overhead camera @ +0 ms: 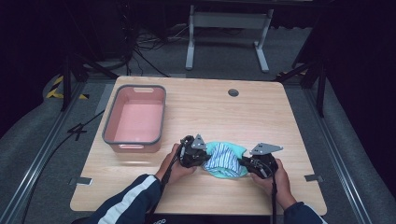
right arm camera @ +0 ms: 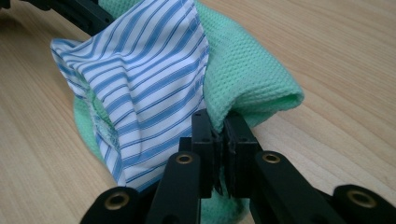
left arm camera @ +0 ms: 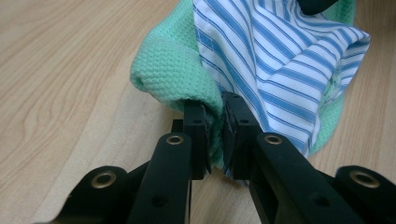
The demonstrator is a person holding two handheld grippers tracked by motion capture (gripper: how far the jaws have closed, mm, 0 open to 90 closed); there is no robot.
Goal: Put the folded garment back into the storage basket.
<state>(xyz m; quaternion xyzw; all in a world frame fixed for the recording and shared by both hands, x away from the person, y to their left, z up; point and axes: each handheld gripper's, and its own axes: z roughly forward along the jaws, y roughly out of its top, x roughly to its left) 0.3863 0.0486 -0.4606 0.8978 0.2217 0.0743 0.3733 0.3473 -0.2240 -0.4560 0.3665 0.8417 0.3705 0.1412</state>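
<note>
A crumpled cloth (overhead camera: 225, 159), mint green knit with a blue-and-white striped lining, lies on the wooden table (overhead camera: 261, 112) near its front edge. My left gripper (overhead camera: 201, 157) is at the cloth's left end, shut on the green fabric (left arm camera: 177, 70), which is pinched between its pads (left arm camera: 215, 135). At the cloth's right end my right gripper (overhead camera: 243, 162) is likewise shut on the green edge (right arm camera: 252, 79), the fabric squeezed between its pads (right arm camera: 218, 144). The striped lining (right arm camera: 140, 79) bulges up between the two grips.
A pink bin (overhead camera: 136, 119) with a grey rim stands empty at the table's left. A round cable hole (overhead camera: 233, 92) sits at the back of the table. Beyond the far edge are a white frame's legs (overhead camera: 228, 28) and loose cables on the floor.
</note>
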